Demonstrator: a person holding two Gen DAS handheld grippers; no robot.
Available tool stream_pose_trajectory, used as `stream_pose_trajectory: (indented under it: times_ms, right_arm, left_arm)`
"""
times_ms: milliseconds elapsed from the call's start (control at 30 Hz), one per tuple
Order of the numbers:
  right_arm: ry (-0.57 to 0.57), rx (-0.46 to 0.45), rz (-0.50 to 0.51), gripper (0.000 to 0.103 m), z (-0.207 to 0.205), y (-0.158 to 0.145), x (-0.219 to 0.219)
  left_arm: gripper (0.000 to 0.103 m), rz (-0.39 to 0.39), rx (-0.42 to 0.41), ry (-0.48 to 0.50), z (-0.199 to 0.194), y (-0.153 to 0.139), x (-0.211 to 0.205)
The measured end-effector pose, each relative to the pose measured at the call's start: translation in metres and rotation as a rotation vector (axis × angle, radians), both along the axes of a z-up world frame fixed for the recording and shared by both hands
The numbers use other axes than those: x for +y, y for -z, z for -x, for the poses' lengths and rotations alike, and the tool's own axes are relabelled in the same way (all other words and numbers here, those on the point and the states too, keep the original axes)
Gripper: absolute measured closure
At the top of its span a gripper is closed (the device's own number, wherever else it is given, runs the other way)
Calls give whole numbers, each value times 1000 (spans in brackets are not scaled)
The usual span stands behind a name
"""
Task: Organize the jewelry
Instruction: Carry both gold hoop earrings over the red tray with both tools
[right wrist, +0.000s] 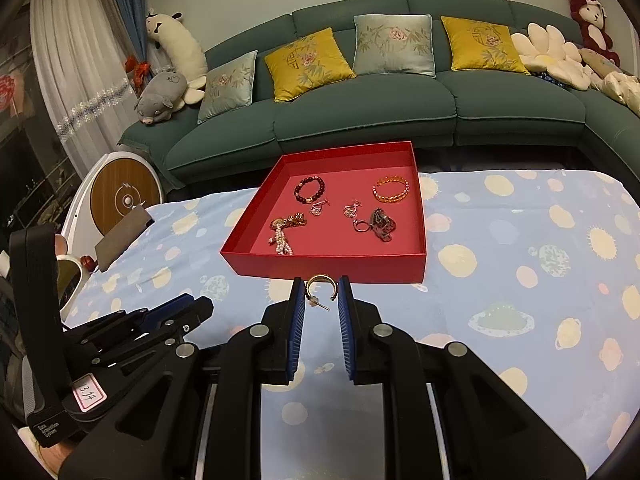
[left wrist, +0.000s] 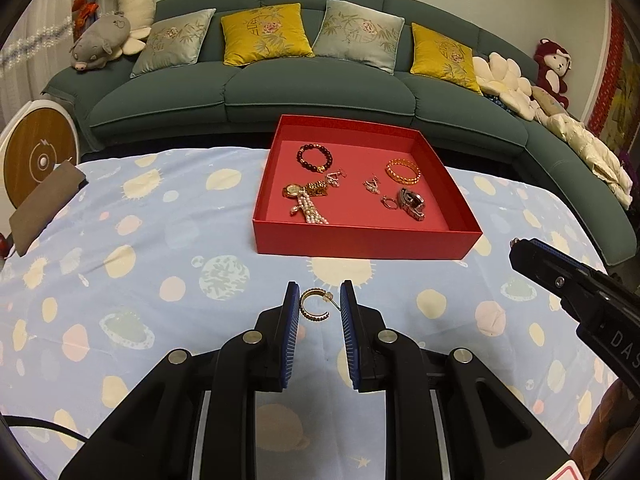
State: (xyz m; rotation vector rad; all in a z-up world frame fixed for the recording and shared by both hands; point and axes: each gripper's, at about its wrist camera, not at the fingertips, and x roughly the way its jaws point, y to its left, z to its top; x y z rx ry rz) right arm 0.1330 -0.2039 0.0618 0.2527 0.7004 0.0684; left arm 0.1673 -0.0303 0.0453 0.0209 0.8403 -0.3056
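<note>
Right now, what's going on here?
A person is sorting jewelry with two handheld tools. The left tool has a gold hoop earring between its fingers, and the right tool frames a second hoop. Whether either is clamped is unclear. Both are short of the red box, which already holds bracelets, watches and earrings.

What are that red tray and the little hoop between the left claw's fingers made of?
Red tray: probably cardboard with a matte paper covering, going by its thin straight walls and sharp corners. Hoop earring: shiny gold-coloured metal with a beaded edge; whether it is solid gold or plated, I cannot tell.
</note>
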Motion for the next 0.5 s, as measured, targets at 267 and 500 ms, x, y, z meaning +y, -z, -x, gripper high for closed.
stream_pose_trajectory:
  times_ms: [267,500]
  right_arm:
    - [-14,4,5,87,-10,1,9]
    - [-35,-45,67,87,-42,-22,5]
  left_arm:
    - [85,-2,-20,-16,-15,-16,4]
    - [85,-24,-102,-4,-58,-50,-7]
